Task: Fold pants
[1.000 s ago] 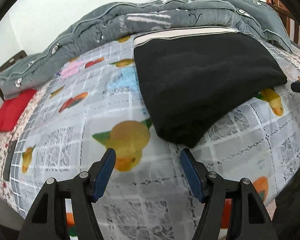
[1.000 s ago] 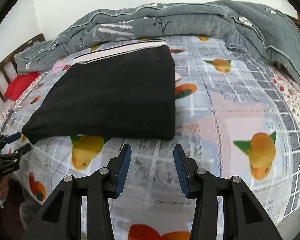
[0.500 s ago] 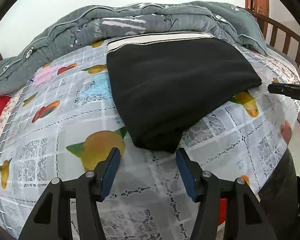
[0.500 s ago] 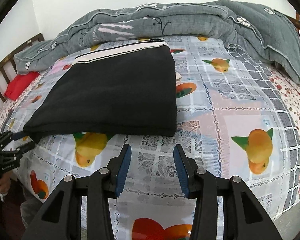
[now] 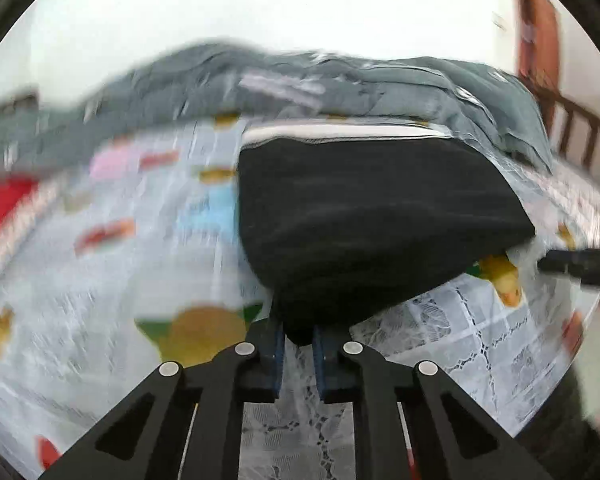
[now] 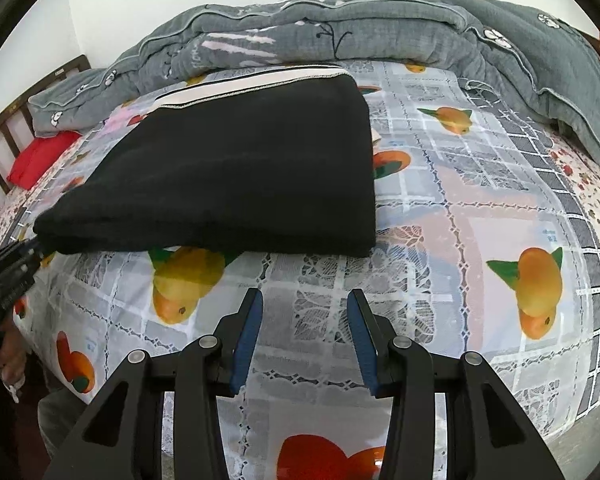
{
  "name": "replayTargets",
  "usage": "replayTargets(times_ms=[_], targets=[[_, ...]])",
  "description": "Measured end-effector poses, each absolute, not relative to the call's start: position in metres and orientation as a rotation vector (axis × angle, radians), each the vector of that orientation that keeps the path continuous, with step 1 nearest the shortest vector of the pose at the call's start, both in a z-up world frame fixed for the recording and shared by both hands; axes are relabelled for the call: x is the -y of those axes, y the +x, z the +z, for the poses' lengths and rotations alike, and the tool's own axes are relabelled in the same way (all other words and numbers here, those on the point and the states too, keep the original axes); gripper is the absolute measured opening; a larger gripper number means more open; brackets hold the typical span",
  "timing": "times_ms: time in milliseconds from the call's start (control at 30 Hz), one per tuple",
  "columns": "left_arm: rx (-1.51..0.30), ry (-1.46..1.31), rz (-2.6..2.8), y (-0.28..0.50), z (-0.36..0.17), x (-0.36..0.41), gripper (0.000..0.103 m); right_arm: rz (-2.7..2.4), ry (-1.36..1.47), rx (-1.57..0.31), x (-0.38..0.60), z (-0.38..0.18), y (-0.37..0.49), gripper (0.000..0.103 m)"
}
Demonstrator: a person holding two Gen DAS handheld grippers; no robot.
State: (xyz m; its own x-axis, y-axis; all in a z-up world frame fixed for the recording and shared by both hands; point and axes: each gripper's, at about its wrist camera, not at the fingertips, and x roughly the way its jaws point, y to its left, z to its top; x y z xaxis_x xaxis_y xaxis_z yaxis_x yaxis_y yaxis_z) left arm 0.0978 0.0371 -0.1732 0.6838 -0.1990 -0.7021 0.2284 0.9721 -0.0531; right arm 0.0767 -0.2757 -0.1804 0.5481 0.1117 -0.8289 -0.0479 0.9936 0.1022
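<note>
Pinching the near corner of the black pants point(image 5: 364, 216) is what my left tongs point(image 5: 299, 346) have just managed: the blue pads are drawn in almost together with a fold of dark cloth caught between them, though the left wrist view is smeared and I cannot tell how many layers I have. The pants lie already folded into a thick slab on the bed point(image 6: 480, 208), waistband with its pale stripe at the far side against the heaped grey quilt point(image 6: 340, 28), folded edge toward me. My right tongs point(image 6: 304, 336) hover just short of that near edge, partly open with nothing between the pads but the fruit-printed sheet. To do this well, I judge I should bring the right tongs up to the opposite near corner and close on the full thickness there before lifting anything, so both corners rise together and the slab does not skew. I want the pads to take only the pants, not the lacy sheet beneath, which looks easy to snag. Then a level, even carry toward the waistband should lay the near edge squarely on the far one. A lopsided lift, I suspect, would let the inner layers slide apart.
</note>
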Motion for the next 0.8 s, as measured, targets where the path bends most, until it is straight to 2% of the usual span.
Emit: replayTargets(times_ms=[67,200,267,333,500,633,667,800], targets=[[-0.807,0.037,-0.224,0.099,-0.186,-0.040,0.012,0.100,0.059,-0.985,0.274,-0.180,0.077,0.043],[-0.818,-0.038,-0.239,0.087,-0.175,-0.048,0.015,0.131,0.053,-0.949,0.275,-0.167,0.076,0.043],[-0.810,-0.047,-0.230,0.080,-0.169,-0.053,0.024,0.146,0.053,-0.901,0.276,-0.154,0.078,0.043],[-0.782,-0.035,-0.213,0.074,-0.162,-0.057,0.039,0.155,0.053,-0.863,0.276,-0.145,0.083,0.043],[-0.721,-0.055,-0.200,0.077,-0.138,-0.063,0.041,0.151,0.046,-0.813,0.274,-0.140,0.106,0.043],[-0.704,-0.041,-0.215,0.099,-0.127,-0.042,0.041,0.111,-0.021,-0.850,0.264,-0.162,0.123,0.041],[-0.711,-0.038,-0.224,0.106,-0.127,-0.035,0.041,0.086,-0.051,-0.860,0.262,-0.174,0.124,0.038],[-0.828,0.060,-0.214,0.125,-0.158,-0.005,0.041,0.098,-0.049,-0.857,0.265,-0.188,0.114,0.037]])
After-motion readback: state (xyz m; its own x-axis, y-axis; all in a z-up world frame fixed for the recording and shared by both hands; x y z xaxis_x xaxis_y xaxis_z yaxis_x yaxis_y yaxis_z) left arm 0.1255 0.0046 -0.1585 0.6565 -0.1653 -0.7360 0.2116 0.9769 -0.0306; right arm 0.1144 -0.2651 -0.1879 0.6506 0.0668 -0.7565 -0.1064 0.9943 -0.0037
